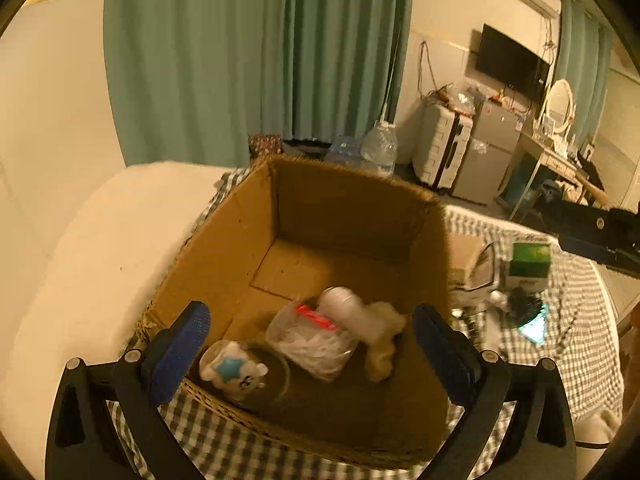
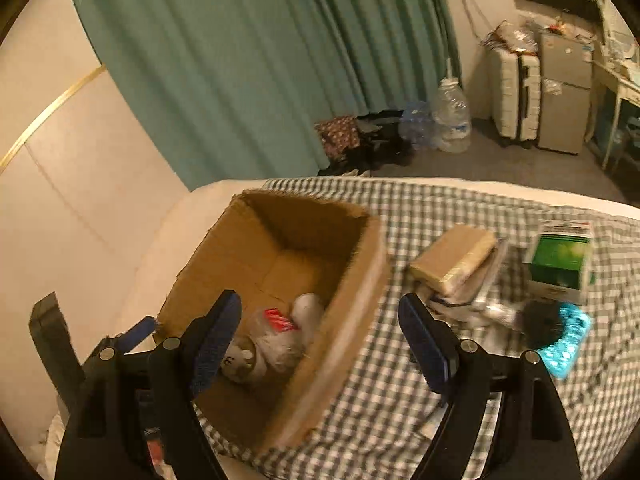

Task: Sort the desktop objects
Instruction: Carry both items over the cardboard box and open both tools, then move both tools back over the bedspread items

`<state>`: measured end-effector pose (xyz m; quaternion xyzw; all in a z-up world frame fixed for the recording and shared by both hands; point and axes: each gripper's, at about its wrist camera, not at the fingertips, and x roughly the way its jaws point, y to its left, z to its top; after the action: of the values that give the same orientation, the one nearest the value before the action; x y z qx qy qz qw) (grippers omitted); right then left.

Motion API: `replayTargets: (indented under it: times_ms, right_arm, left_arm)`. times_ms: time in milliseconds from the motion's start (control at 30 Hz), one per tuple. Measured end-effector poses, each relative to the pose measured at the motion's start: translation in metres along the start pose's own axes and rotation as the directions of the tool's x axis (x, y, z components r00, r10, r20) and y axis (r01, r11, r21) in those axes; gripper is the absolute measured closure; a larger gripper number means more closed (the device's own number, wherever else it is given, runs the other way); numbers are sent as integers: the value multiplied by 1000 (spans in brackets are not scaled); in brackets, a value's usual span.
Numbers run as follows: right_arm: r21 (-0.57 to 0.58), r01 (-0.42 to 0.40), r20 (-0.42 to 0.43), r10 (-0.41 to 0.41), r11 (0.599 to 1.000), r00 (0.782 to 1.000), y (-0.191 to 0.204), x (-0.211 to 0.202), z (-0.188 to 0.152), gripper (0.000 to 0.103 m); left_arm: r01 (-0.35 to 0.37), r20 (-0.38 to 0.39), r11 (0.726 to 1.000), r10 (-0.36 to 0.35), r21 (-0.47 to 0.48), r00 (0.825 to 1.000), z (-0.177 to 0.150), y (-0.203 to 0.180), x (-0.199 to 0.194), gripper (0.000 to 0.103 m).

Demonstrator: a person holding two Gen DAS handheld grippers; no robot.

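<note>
Left claw (image 1: pixel 308 344) gapes empty over cardboard box (image 1: pixel 224 236) on checked cloth (image 2: pixel 400 392). Inside box: bear toy (image 1: pixel 236 370), plastic bag (image 1: pixel 308 340), white bottle (image 1: pixel 342 300). Right claw (image 2: pixel 320 340) open, empty, straddling box wall; green carton (image 2: pixel 560 260) on cloth beside box.

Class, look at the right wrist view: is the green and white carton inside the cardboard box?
No, the green and white carton stands on the checked cloth, outside the cardboard box.

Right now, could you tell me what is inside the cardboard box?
In the cardboard box: a clear plastic bag, a white bottle, a white bear toy and something cream and fluffy. Anything underneath them is hidden.
</note>
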<state>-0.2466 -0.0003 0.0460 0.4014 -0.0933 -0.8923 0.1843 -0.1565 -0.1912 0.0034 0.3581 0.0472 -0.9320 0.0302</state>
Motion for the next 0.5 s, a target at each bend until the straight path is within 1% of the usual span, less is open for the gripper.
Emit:
replayTargets:
  times_ms: [133, 233, 267, 333, 400, 433, 500]
  right_arm:
    - [33, 5, 67, -7, 999, 998, -26, -49, -4, 21]
    - [50, 42, 129, -49, 998, 991, -54, -89, -11, 21]
    - [52, 55, 140, -62, 997, 988, -63, -99, -14, 21]
    - [60, 108, 156, -117, 992, 981, -86, -117, -23, 21]
    - [73, 160, 148, -169, 984, 974, -109, -123, -35, 21]
    - [81, 173, 142, -183, 982, 973, -119, -124, -40, 21]
    - [108, 208, 122, -220, 972, 968, -143, -122, -55, 21]
  left_arm:
    - [17, 47, 999, -19, 45, 999, 9, -31, -25, 0]
    - [39, 74, 997, -44, 67, 996, 10, -66, -42, 0]
    - [59, 76, 996, -64, 69, 995, 8, -82, -45, 0]
    - [89, 71, 994, -94, 67, 993, 3, -103, -46, 0]
    - [114, 50, 991, -117, 65, 992, -7, -127, -41, 0]
    - [118, 38, 991, -121, 67, 992, -15, -140, -37, 0]
    - [132, -4, 988, -132, 86, 991, -33, -168, -20, 0]
